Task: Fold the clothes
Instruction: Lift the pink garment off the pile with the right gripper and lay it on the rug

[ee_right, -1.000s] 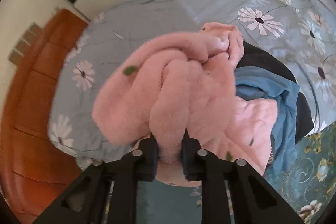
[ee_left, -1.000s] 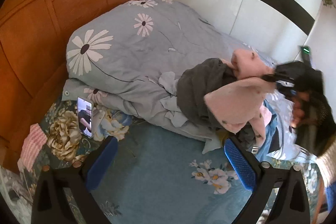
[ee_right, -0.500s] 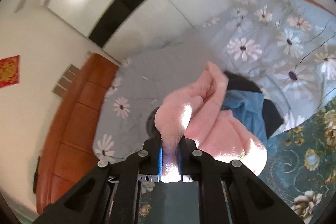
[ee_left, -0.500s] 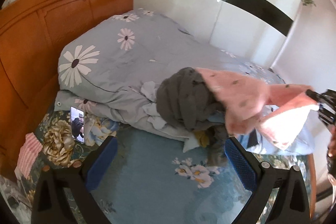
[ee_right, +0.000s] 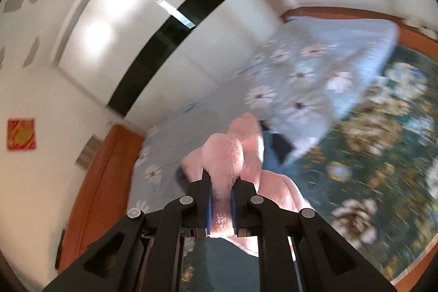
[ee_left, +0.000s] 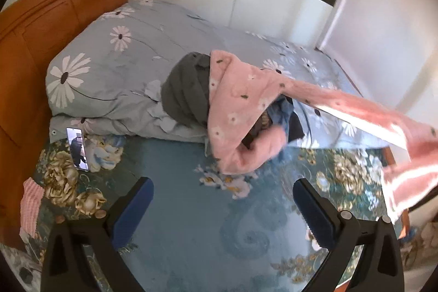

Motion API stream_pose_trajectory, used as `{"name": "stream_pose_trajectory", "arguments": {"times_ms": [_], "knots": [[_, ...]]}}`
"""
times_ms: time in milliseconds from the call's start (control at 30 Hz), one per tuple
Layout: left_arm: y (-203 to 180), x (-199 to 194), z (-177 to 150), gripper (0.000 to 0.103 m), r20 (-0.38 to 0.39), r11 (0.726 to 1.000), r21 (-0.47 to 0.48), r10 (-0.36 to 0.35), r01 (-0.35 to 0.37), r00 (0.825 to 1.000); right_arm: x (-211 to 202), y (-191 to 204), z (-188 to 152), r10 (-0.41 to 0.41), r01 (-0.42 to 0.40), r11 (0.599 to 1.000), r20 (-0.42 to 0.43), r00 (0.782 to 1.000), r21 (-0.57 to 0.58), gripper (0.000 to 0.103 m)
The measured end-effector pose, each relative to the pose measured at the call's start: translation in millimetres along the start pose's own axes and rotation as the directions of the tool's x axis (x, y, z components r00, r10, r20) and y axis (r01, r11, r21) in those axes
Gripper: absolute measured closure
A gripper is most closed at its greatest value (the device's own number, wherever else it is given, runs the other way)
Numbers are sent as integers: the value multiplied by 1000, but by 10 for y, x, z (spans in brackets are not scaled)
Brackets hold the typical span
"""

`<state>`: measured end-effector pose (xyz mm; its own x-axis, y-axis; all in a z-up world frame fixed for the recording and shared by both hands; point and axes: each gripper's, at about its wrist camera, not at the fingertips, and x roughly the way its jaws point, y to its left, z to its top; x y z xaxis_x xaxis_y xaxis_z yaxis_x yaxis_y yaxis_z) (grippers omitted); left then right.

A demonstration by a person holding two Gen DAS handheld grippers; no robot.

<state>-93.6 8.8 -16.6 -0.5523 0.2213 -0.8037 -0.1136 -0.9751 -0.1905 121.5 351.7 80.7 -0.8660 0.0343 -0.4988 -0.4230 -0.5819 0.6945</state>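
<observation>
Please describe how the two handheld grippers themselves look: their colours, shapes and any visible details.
Both match. The left gripper has two black angular arms with triangular cut-outs, round silver screw heads at the joints, and blue ribbed pads lining the jaws. The right gripper shows the same black frame, silver screw heads and blue pads. No cables, hands or sleeves are visible.

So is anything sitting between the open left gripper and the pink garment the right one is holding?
Nothing visible does. The left gripper hangs open over bare floral sheet, and the pink garment lies just beyond it, draped over the grey garment and stretched off to the right, where the right gripper is shut on it.
</observation>
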Motion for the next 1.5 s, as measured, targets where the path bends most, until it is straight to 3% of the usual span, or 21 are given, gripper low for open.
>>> {"name": "stream_pose_trajectory", "arguments": {"times_ms": [133, 300, 400, 467, 533, 667, 733, 767, 800, 867, 1000, 1067, 1167, 1233, 1367, 1500], "knots": [[-199, 96, -90, 0, -45, 999, 38, -20, 21, 999, -369, -522, -97, -120, 118, 989, 13, 993, 89, 92], [-610, 375, -260, 0, -134, 991, 107, -60, 75, 989, 24, -915, -500, -175, 197, 975, -189, 966, 106, 91], [-907, 644, -438, 0, -220, 983, 139, -88, 121, 971, 452, -1264, -900, -209, 251, 963, -320, 924, 97, 91], [-1078, 797, -580, 0, -262, 977, 160, -92, 137, 961, 762, -1601, -1263, -198, 285, 949, -444, 874, 136, 91], [-1231, 943, -725, 0, -296, 972, 187, -84, 144, 951, 1101, -1806, -1677, -196, 314, 943, -572, 796, 113, 91], [-1350, 1171, -999, 0, -350, 974, 194, -43, 117, 936, 1731, -1745, -2498, -138, 236, 972, -746, 651, 26, 90], [-1327, 1266, -1111, 0, -377, 979, 178, -25, 99, 926, 1910, -1627, -2725, -128, 185, 983, -783, 609, -17, 85], [-1309, 1291, -1150, 0, -383, 981, 171, -21, 93, 923, 1957, -1590, -2763, -143, 180, 983, -785, 604, -40, 83], [-1287, 1327, -1187, 0, -389, 983, 164, -16, 87, 921, 1947, -1556, -2768, -161, 184, 981, -777, 609, -59, 82], [-1244, 1411, -1266, 0, -403, 986, 146, -9, 74, 915, 1903, -1570, -2670, -176, 189, 979, -757, 630, -70, 72], [-1206, 1658, -1434, 0, -452, 996, 68, -24, 61, 892, 1851, -1907, -2242, -237, 246, 965, -702, 672, -89, 65], [-1265, 1791, -1566, 0, -480, 997, 40, -39, 66, 877, 1920, -2072, -2004, -284, 284, 952, -680, 676, -114, 62], [-1412, 2023, -1770, 0, -522, 997, 11, -57, 73, 851, 2388, -2234, -1639, -335, 290, 939, -670, 663, -182, 62], [-1517, 2183, -1906, 0, -544, 998, 4, -56, 70, 837, 2764, -2245, -1446, -336, 258, 942, -660, 672, -217, 62], [-1693, 2510, -2192, 0, -584, 998, 38, -15, 45, 811, 3615, -2308, -1114, -264, 232, 963, -652, 711, -137, 61], [-1766, 2680, -2360, 0, -594, 997, 65, 12, 33, 804, 4443, -2378, -800, -180, 217, 976, -639, 748, -20, 61]]}}
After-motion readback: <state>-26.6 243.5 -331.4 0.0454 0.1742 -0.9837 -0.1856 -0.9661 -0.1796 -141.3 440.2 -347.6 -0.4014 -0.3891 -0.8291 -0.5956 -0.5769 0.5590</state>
